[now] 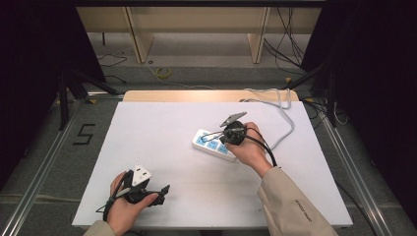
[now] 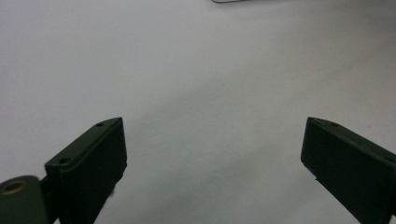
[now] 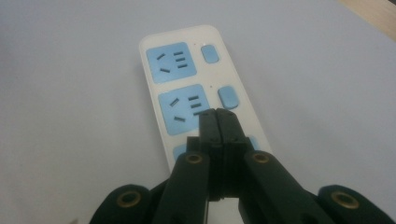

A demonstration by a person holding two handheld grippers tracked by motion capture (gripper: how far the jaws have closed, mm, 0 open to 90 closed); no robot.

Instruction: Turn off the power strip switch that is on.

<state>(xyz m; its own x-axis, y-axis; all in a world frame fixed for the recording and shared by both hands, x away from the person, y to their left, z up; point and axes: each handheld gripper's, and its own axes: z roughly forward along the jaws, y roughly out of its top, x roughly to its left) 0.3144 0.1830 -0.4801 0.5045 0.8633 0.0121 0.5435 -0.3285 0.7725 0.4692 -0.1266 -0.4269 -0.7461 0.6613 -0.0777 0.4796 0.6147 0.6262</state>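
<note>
The right gripper (image 1: 225, 136) is held over the power strip (image 1: 212, 144), which lies flat near the middle of the white table (image 1: 147, 147), a little towards the right, with its grey cable (image 1: 285, 123) running off to the far edge. The right forearm, in a beige sleeve (image 1: 290, 206), is stretched in from the bottom right, and the right hand (image 1: 251, 147) is wrapped around the gripper's body with the wrist angled down towards the strip. In the right gripper view the jaws are seen pressed together with nothing between them — their tips are placed over the middle blue socket (image 3: 182, 109), beside its blue switch (image 3: 228, 97); whether the strip is actually touched cannot be told

The left hand (image 1: 125, 206) is rested at the near left corner of the table, well apart from the strip. The left gripper (image 1: 155, 192) is pointed across bare tabletop — its jaws are spread wide and nothing is held
</note>
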